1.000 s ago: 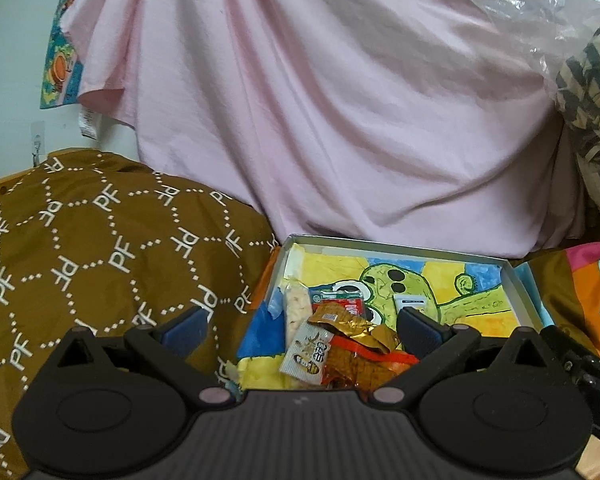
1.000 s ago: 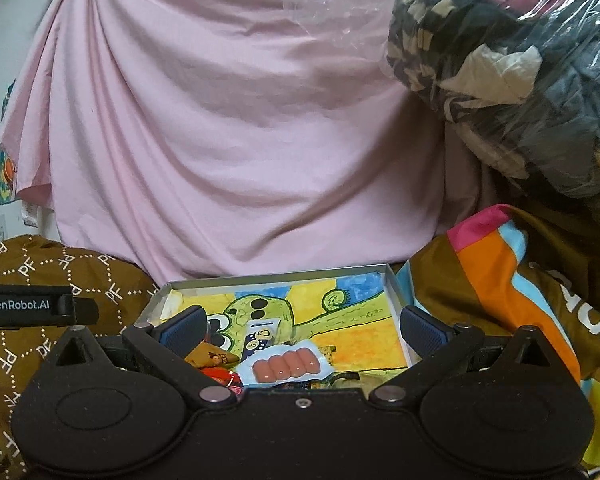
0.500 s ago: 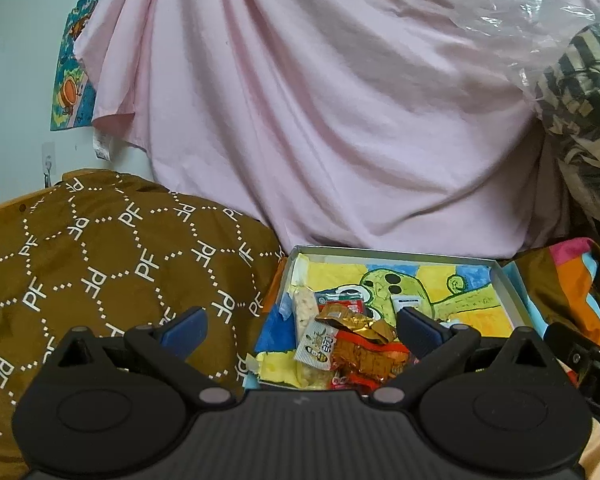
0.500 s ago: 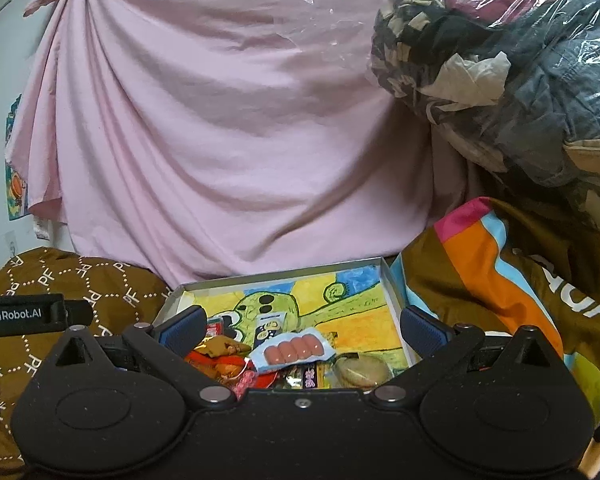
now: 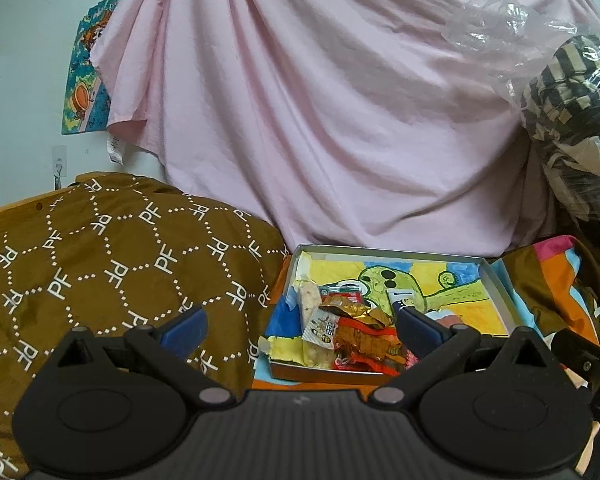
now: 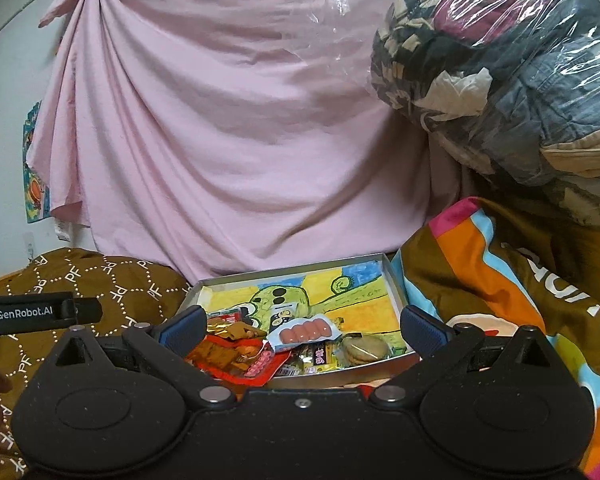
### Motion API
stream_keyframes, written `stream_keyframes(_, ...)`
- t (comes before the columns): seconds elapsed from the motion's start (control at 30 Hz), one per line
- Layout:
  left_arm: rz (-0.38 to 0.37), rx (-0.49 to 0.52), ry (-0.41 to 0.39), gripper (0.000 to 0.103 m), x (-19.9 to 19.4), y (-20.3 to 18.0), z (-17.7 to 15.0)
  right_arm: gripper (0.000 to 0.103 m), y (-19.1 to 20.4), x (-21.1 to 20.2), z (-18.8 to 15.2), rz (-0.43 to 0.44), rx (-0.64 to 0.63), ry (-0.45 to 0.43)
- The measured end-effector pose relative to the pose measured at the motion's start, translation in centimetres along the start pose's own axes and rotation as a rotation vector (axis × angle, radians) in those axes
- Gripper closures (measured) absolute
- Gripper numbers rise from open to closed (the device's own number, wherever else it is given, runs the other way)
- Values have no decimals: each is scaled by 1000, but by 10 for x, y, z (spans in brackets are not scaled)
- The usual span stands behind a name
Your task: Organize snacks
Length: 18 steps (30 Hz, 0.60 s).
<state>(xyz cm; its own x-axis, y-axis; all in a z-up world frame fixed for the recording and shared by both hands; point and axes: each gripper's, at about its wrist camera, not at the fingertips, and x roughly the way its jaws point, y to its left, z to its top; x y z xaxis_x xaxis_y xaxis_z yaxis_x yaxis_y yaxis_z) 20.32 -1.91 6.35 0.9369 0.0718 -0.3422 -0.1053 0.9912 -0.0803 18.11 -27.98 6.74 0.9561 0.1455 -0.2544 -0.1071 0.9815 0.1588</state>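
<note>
both grippers point(image 5: 300, 328) point(image 6: 300, 328) spread, empty, above snack tray point(image 6: 394, 280) between brown blanket point(image 5: 100, 260) and pink sheet point(image 5: 320, 120)

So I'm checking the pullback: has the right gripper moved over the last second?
Yes. The right gripper has backed away and tilted upward: the shallow grey snack box sits lower and shows more snacks.

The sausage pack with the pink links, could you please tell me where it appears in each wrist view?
Left wrist: not visible; the right finger covers that part of the tray.
Right wrist: sausage pack lies low centre, atop the snack pile at the tray's near edge.
Shared landmark: the green cartoon drawing lining the tray.
</note>
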Motion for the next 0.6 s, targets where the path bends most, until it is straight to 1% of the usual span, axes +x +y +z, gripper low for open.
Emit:
stream_keyframes(0.33, -2, -31, -19, 0, -18, 9, -7, 1, -1, -16, -1, -12, -2, -19)
stream_keyframes(0.47, -8, -53, 4, 0, -24, 12, -11, 1, -3, -22, -1, -8, 19, -22)
stream_keyframes(0.6, -5, -27, 18, 0, -31, 12, -18, 1, -5, -30, -2, 5, 34, -21)
